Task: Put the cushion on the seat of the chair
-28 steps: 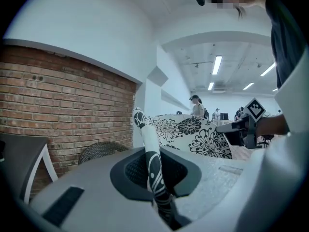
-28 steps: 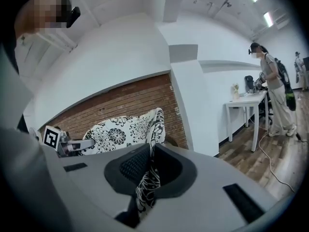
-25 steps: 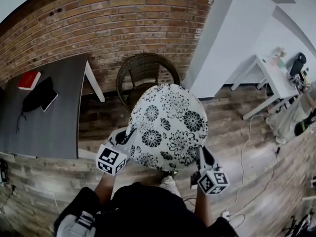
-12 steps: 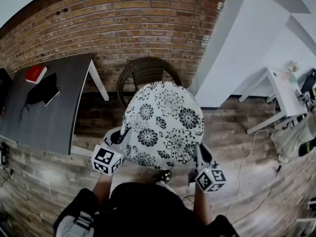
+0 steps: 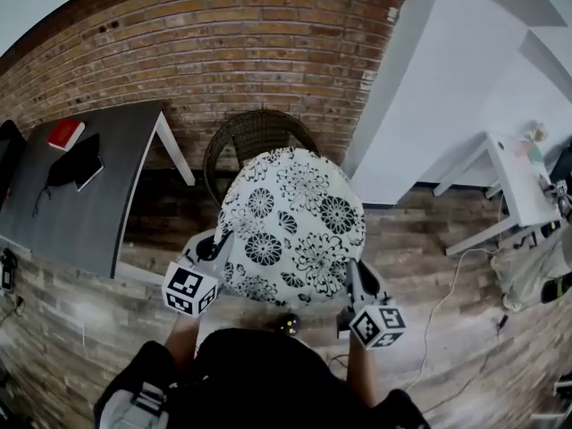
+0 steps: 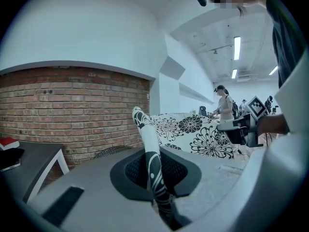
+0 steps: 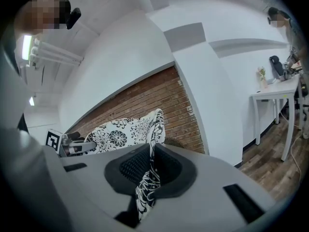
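A desk (image 5: 80, 199) stands well off to the left of the left gripper (image 5: 220, 247), whose fingers are clamped on the left edge of the floral cushion (image 5: 290, 222). The cushion is held in the air, spanning both sets of fingers. The chair (image 5: 255, 132) stands beyond the fingers, partly hidden behind the cushion. The right gripper (image 5: 352, 273) has its fingers pinched on the cushion's right edge.

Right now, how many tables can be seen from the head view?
2. A grey table stands at the left of the picture, and a white table stands at the right. More tables may be hidden outside the view.
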